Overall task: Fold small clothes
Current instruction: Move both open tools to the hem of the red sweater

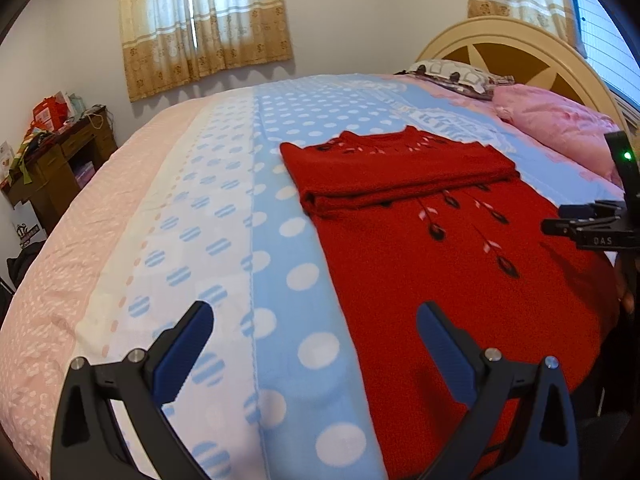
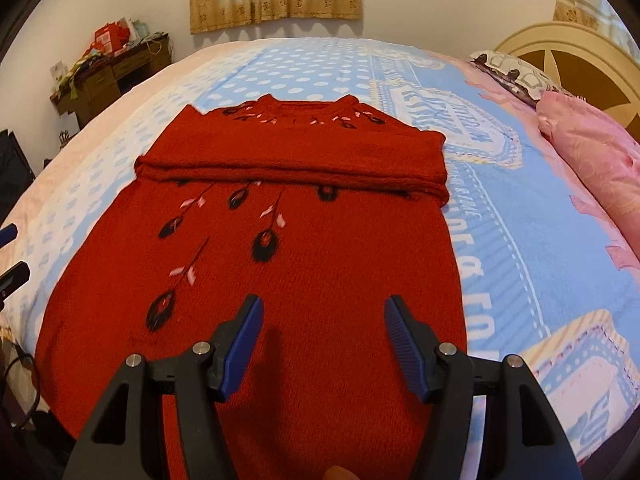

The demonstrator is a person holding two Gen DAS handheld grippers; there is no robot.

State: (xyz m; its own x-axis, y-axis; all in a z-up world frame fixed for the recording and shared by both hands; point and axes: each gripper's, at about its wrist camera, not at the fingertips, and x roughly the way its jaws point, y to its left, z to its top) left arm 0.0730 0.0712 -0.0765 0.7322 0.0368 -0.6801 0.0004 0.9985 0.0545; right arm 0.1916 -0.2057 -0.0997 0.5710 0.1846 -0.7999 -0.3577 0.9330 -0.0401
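Note:
A red knitted sweater [image 2: 304, 248] with black and pink flower stitching lies flat on the bed, collar at the far end. Both sleeves are folded across the chest in a band [image 2: 292, 168]. It also shows in the left wrist view [image 1: 460, 264], to the right. My right gripper [image 2: 324, 312] is open and empty above the sweater's lower part. My left gripper [image 1: 316, 320] is open and empty, its right finger over the sweater's left edge, its left finger over the bedspread. The right gripper [image 1: 592, 224] shows at the right edge of the left wrist view.
The bed is covered by a blue, white and pink dotted bedspread [image 1: 224, 208]. Pink pillows [image 2: 592, 148] and a patterned pillow [image 1: 452, 72] lie by the cream headboard [image 1: 516, 48]. A cluttered wooden desk [image 1: 60, 152] stands at the far left under curtains [image 1: 204, 20].

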